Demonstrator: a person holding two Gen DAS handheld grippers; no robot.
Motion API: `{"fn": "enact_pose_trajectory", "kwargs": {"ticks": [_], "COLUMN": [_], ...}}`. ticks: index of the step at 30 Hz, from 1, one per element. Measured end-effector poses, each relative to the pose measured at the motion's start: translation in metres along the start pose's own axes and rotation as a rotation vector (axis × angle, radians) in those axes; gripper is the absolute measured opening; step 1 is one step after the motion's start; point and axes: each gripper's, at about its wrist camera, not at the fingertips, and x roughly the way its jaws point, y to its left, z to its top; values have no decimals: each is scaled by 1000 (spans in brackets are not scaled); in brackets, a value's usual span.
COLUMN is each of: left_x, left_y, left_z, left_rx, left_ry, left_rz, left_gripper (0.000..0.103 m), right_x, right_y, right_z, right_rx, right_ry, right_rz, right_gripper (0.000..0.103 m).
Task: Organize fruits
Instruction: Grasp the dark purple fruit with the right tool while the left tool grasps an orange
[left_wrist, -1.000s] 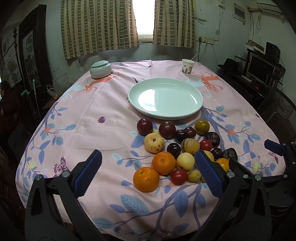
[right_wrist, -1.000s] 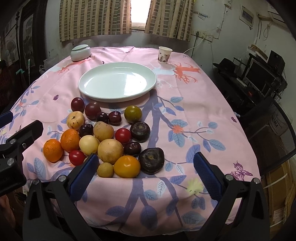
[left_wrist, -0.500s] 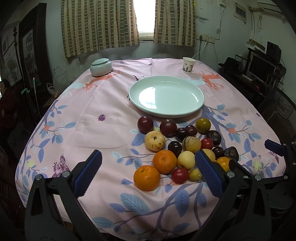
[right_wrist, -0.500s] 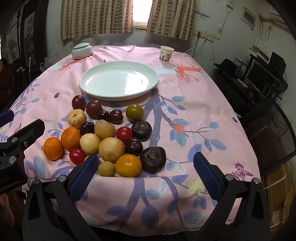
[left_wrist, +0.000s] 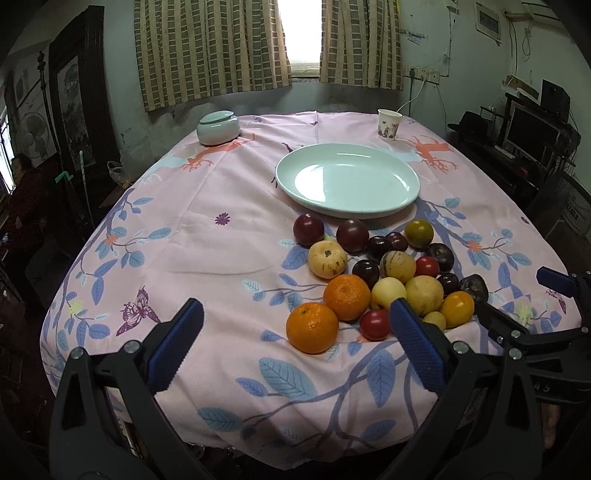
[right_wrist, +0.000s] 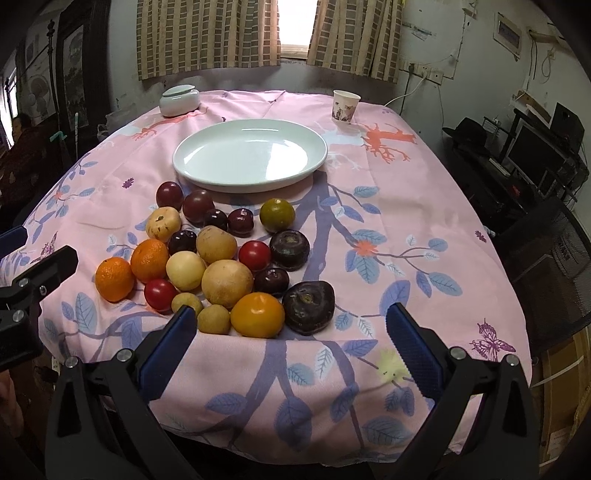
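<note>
Several fruits lie in a cluster on the pink tablecloth, just in front of an empty white plate (left_wrist: 347, 179) (right_wrist: 250, 153). Nearest me are two oranges (left_wrist: 312, 327) (right_wrist: 114, 279), a red tomato (left_wrist: 374, 324) (right_wrist: 160, 294), a yellow-orange fruit (right_wrist: 257, 314) and a dark wrinkled fruit (right_wrist: 308, 307). My left gripper (left_wrist: 291, 341) is open over the near table edge, the front orange between its fingers' line of sight. My right gripper (right_wrist: 290, 339) is open too, just short of the yellow-orange and dark fruits. Neither holds anything.
A lidded white bowl (left_wrist: 218, 127) (right_wrist: 180, 99) stands at the back left and a paper cup (left_wrist: 389, 123) (right_wrist: 345, 105) at the back right. A desk with a monitor (right_wrist: 535, 153) and a mesh chair (right_wrist: 554, 266) stand to the right of the table.
Both views have shifted slightly: the fruits and plate sit a little further right and lower in the left view. Both grippers stay open and empty.
</note>
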Motion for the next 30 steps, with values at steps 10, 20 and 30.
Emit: {"fn": "enact_pose_trajectory", "kwargs": {"ticks": [10,20,30], "left_x": [37,49,61], "left_y": [26,34,29], "left_z": [-6,-13,-15], "left_rx": [-37,-11,29], "left_ry": [101,134,157], "left_rz": [-12,-8,3], "left_gripper": [101,101,101], "right_x": [10,29,77], "right_y": [-33,-29,-29], "right_z": [-12,-14,-1], "right_rx": [64,116,11], "right_ry": [56,105,179], "right_rz": [140,197,102], "right_gripper": [58,31,34]}}
